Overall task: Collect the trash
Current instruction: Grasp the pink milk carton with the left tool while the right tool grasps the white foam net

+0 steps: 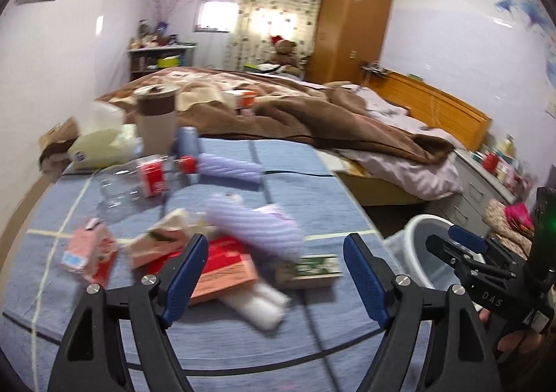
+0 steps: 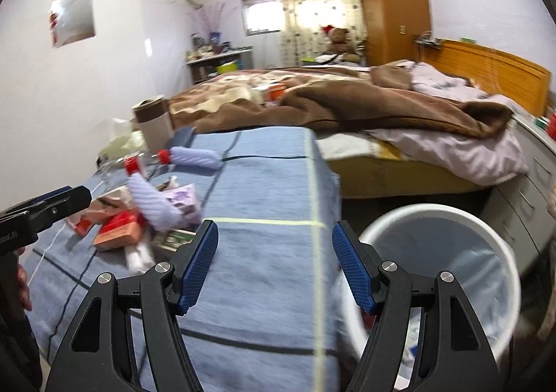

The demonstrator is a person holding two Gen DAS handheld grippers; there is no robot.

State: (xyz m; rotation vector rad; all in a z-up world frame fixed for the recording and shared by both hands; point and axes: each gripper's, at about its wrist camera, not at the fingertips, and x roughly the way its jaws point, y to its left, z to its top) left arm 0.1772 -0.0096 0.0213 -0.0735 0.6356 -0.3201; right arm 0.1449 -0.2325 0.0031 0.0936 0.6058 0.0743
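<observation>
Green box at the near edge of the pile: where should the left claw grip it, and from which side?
Grip the green box across its narrow width near the exposed right end, coming from above. It lies flat and long; its left end is tucked under the purple striped roll. Left claw is already open.

a heap of trash lies on the table, with a fallen bottle and a standing cup behind it. the bin stands on the floor just right of the table. the bed lies behind both.
</observation>
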